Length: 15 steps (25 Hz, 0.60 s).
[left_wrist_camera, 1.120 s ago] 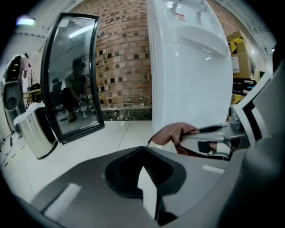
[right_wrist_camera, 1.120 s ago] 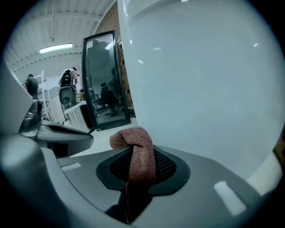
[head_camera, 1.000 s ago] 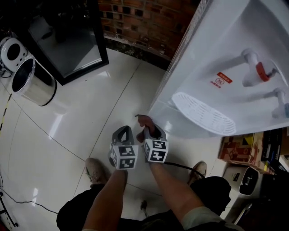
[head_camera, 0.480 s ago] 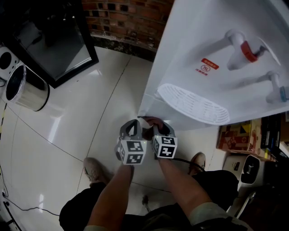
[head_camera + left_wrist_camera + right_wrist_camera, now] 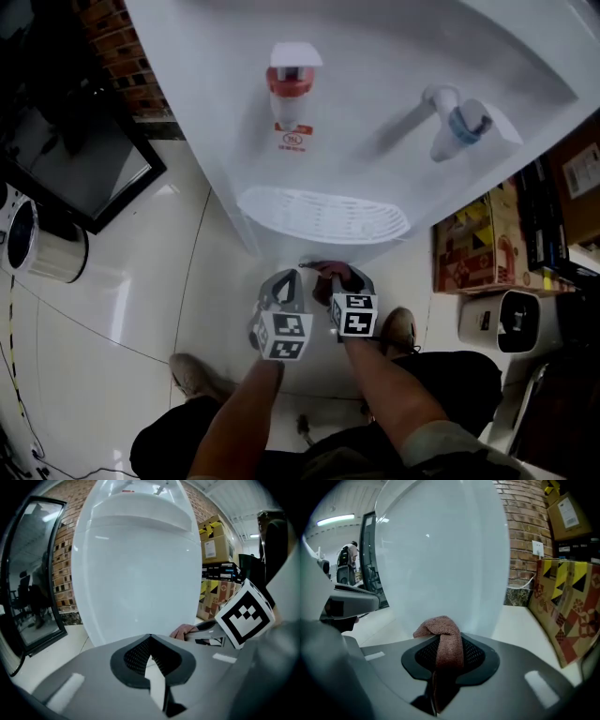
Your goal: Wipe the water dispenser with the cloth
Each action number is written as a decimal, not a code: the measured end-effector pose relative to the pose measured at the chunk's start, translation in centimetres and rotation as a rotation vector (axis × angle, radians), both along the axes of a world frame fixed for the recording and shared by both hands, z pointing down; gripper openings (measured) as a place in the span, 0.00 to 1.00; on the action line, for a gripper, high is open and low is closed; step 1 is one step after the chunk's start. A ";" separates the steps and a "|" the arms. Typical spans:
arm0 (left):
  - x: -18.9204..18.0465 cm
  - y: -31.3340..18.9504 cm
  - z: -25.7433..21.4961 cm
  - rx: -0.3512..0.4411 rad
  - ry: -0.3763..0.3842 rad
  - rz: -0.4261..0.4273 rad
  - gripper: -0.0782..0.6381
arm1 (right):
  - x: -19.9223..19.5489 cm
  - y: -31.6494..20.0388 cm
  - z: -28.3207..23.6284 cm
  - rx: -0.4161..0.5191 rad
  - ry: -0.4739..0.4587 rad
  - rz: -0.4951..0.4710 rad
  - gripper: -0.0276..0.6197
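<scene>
Moved before the water dispenser (image 5: 375,112): right tongs (image 5: 333,276) pinch cloth (image 5: 446,637), left tongs (image 5: 149,638) closed, empty.

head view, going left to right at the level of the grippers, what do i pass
metal bin → left gripper, nothing in it → right gripper, shut on the cloth → white appliance at the far right
</scene>
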<state>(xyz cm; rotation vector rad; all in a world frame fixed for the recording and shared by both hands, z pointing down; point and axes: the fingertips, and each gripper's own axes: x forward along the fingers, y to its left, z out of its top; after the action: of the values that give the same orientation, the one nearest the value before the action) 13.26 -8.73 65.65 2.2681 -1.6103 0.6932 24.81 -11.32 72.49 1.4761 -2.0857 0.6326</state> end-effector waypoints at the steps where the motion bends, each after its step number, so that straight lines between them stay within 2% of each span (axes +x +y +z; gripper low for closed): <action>1: 0.8 0.1 -0.1 0.001 0.000 0.016 0.11 | 0.6 0.0 0.1 -0.002 0.004 -0.003 0.20; 5: 3.4 0.2 -0.8 0.013 0.003 0.067 0.11 | 1.1 0.0 0.1 -0.020 0.014 -0.031 0.20; 8: 4.5 0.2 -1.4 0.027 0.009 0.084 0.11 | 2.5 0.1 0.3 -0.040 0.035 0.018 0.20; 11: 5.0 0.0 -2.0 0.036 0.021 0.068 0.11 | 4.5 0.0 0.6 -0.057 0.060 0.054 0.20; 15: 5.2 -0.3 -2.5 0.045 0.042 0.018 0.11 | 6.1 -0.5 0.2 -0.050 0.091 0.041 0.20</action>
<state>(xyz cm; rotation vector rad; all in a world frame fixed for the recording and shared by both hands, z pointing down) 18.49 -9.02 63.16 2.3162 -1.6033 0.6148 30.90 -11.80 72.64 1.4948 -1.9617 0.6178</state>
